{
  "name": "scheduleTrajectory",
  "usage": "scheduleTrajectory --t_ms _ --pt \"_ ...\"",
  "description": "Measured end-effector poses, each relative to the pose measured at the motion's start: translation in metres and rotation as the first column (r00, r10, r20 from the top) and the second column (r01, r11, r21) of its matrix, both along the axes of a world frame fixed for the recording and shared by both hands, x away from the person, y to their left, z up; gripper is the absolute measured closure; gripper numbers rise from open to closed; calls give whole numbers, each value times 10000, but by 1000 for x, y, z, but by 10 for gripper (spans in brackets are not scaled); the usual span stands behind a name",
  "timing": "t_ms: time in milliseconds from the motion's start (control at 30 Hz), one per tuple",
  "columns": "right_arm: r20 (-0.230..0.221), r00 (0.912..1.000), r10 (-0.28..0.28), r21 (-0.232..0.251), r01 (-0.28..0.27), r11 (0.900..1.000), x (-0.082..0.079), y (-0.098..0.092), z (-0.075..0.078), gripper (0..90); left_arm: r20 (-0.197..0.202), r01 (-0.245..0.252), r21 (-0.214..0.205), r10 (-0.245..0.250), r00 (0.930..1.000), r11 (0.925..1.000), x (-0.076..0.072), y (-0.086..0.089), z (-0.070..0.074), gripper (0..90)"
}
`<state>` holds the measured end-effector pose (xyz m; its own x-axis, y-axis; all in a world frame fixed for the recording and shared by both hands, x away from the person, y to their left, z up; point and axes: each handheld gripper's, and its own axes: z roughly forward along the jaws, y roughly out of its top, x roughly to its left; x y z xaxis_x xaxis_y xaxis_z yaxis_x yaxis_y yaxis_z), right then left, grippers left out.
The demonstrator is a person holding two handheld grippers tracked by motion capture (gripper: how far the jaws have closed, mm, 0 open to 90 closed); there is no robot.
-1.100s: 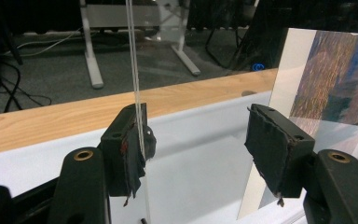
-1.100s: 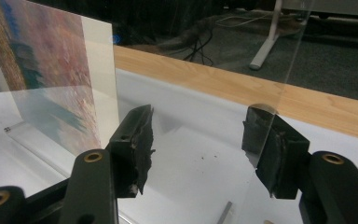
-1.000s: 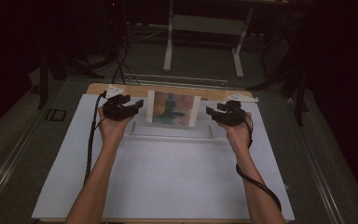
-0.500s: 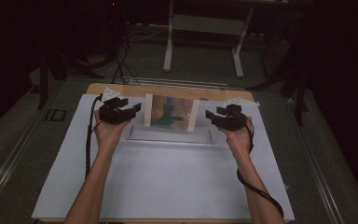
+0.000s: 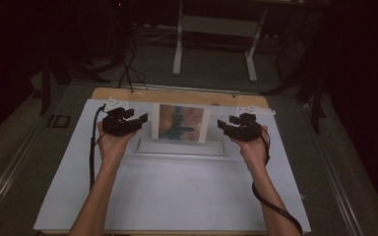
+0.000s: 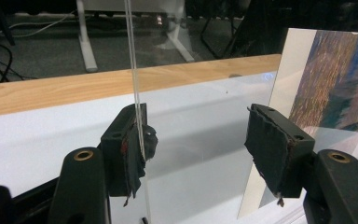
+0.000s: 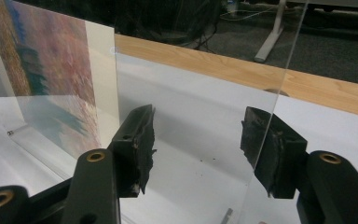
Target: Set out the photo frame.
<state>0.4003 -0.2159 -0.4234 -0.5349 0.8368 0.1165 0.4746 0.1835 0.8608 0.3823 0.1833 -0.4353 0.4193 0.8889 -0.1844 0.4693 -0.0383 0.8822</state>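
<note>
A colourful printed picture [image 5: 182, 123] stands upright in a clear acrylic frame [image 5: 182, 148] at the back middle of the white board. My left gripper [image 5: 137, 118] is open just left of the frame. In the left gripper view the pane's clear edge [image 6: 134, 70] runs down close to the left jaw's pad, and the picture [image 6: 328, 84] shows past the right jaw of the gripper [image 6: 196, 140]. My right gripper [image 5: 226, 124] is open just right of the frame. In the right gripper view the pane's edge [image 7: 286, 70] runs by the right jaw of the gripper [image 7: 196, 140], with the picture [image 7: 51, 70] to the left.
The white board [image 5: 177, 196] covers the table, with a wooden strip [image 5: 177, 94] along its far edge. Beyond it, white desk legs [image 5: 179, 49] and cables stand on the dark floor. Cables trail from both grippers along the forearms.
Both hands have drawn slightly back toward the near side. The picture, seen tilted and wider before, now stands upright between the grippers.
</note>
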Motion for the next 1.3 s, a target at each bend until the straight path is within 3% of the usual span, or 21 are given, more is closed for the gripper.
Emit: scheduleTrajectory --t_ms 600,1300 --pt "-55 9994 341 183 -340 9993 -7 -7 -11 429 15 -227 352 227 9997 9991 -21 -8 0 390" --pt "188 9988 450 -47 -449 9990 -21 -5 -9 430 66 -153 245 152 9999 9996 -36 -5 -2 388"
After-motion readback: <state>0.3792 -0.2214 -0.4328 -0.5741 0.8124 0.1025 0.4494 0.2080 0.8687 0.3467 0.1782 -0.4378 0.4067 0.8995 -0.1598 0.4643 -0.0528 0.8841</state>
